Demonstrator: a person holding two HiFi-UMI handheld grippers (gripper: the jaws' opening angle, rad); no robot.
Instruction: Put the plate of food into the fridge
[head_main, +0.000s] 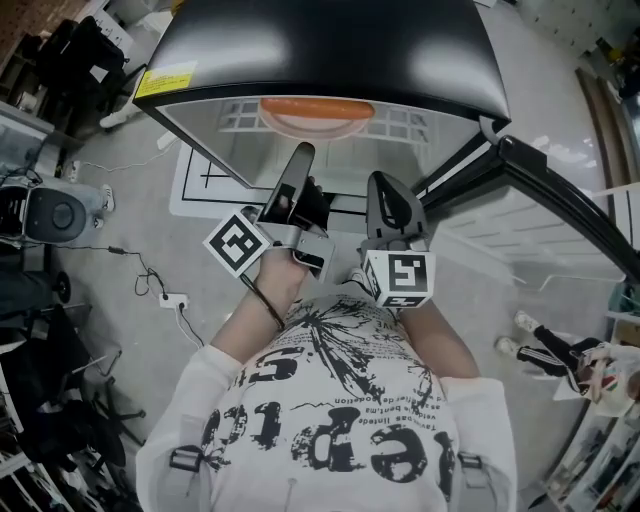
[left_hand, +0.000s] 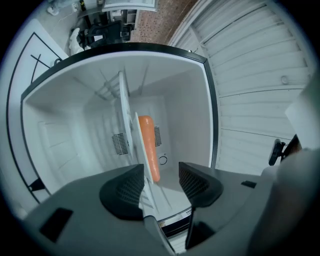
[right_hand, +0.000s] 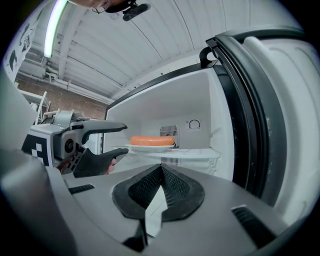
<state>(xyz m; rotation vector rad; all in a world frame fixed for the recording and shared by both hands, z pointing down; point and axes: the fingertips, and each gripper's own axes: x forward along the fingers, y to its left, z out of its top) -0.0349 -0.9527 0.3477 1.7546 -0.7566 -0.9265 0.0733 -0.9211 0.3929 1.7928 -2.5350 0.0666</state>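
Note:
A white plate (head_main: 316, 124) with a long orange piece of food (head_main: 316, 106) rests on a shelf (right_hand: 195, 152) inside the open fridge (head_main: 320, 50). The right gripper view shows the plate (right_hand: 150, 148) level, with the food (right_hand: 151, 140) lying across it. My left gripper (head_main: 298, 162) points into the fridge, just short of the plate's near rim. It stands open, with neither pad pressing on the plate. In the left gripper view the food (left_hand: 148, 145) lies straight ahead of the left gripper (left_hand: 161, 175). My right gripper (head_main: 386, 192) hangs beside it outside the fridge, shut and empty (right_hand: 161, 172).
The fridge door (head_main: 560, 200) stands open at the right, and its edge (right_hand: 270, 115) fills the right of the right gripper view. A white floor mat (head_main: 200, 185) lies under the fridge. A power strip with cables (head_main: 172, 300) and a round device (head_main: 55, 215) sit at the left. Shoes (head_main: 545, 345) lie at the right.

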